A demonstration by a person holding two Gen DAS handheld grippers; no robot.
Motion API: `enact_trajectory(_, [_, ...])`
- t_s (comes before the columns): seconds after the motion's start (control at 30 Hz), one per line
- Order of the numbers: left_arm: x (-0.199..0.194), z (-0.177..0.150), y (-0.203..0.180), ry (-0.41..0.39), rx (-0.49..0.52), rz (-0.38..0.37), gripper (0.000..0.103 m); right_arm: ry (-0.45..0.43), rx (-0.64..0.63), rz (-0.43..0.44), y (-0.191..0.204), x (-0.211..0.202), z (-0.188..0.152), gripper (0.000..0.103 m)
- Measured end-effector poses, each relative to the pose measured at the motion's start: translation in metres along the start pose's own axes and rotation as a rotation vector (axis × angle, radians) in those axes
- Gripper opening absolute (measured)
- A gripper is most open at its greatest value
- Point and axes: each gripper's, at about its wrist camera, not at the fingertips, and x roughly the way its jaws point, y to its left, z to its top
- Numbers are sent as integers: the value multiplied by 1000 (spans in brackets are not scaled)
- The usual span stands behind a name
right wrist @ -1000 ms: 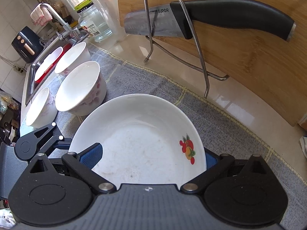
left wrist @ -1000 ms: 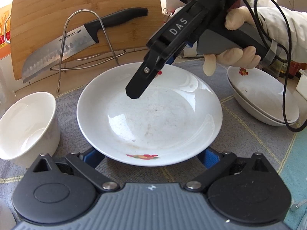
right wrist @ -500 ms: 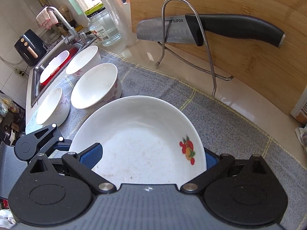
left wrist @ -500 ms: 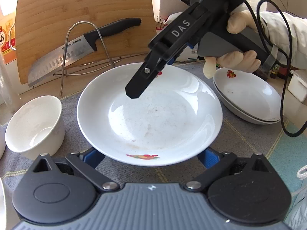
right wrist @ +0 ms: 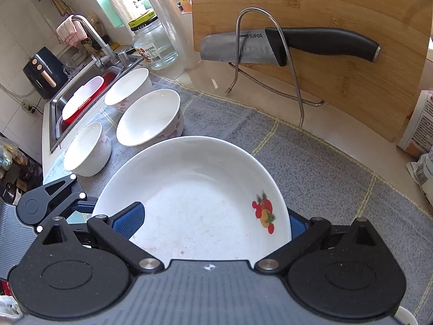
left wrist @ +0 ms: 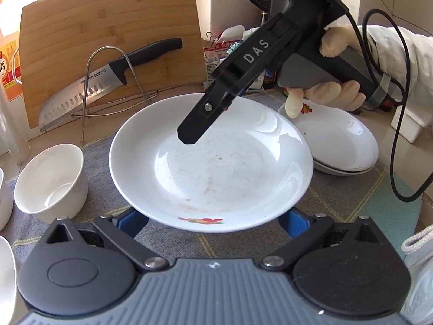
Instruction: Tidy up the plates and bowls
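Both grippers clamp one white plate [left wrist: 211, 162]: left gripper [left wrist: 213, 216] on the near rim, right gripper [right wrist: 208, 222] on the opposite rim. Plate position: raised above the grey mat [right wrist: 311, 162], level. Stacked plates [left wrist: 343, 140] sit just beside it on the right. Three bowls [right wrist: 148, 116] stand on the mat near the sink [right wrist: 58, 103].

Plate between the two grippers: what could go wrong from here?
1. The plate seems supported only at opposite edges by the left gripper and right gripper, so uneven motion could let it slip.
2. Set down hard, it might chip the stacked plates.
3. The small bowl sits close and could get knocked.
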Motion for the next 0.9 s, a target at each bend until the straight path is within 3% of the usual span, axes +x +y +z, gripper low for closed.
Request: enact_trajectory(0.9, [0, 24, -58, -34, 158, -136, 100, -106, 144, -115, -24, -74, -65, 103])
